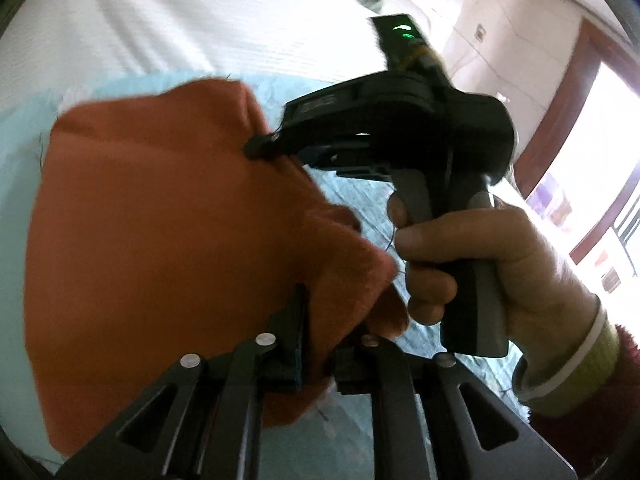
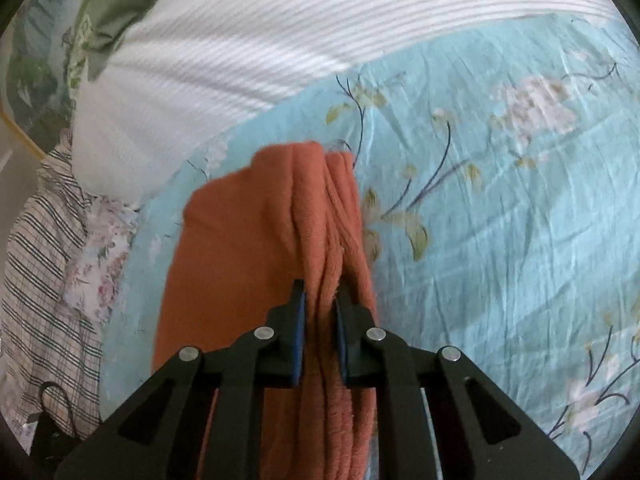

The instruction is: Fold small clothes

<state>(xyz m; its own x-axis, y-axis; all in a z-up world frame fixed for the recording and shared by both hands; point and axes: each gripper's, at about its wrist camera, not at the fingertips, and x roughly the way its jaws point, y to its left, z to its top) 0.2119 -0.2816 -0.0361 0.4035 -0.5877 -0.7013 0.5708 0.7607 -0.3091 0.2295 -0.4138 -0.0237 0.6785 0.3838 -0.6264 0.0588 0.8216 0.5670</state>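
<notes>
Bedroom w/ a bed [image 2: 500,208] under a light-blue floral sheet; pale walls and a reddish-brown door frame [image 1: 560,112] show in the left wrist view.

Nearest in the left wrist view, the left claw [image 1: 316,340] sits at the bottom edge, its jaws narrow and pinching a bunched corner of the orange cloth [image 1: 160,240]. Just beyond on the right, the person's right hand [image 1: 472,256] wraps the grey grip of the other tool, fingers curled round the front, thumb side away; cuff is yellow-green w/ a dark red fuzzy sleeve behind. Above it, the right claw [image 1: 260,146] points left, tips closed on a fold of the same cloth. A label panel on that tool's body is too blurred to read; green lights glow on its top.

Right wrist view: right claw [image 2: 320,320] jaws narrow, blue pads clamping several gathered layers of the cloth [image 2: 248,248]. The cloth is rust-orange, fleecy, no print; it hangs in vertical pleats from the pinch, held up off the bed between both claws, w/ a flatter panel spreading left.

Farther back: a white striped pillow [image 2: 260,48], a plaid fabric [image 2: 36,272] at the left edge, a green patterned cloth [image 2: 108,12] at the top left.
</notes>
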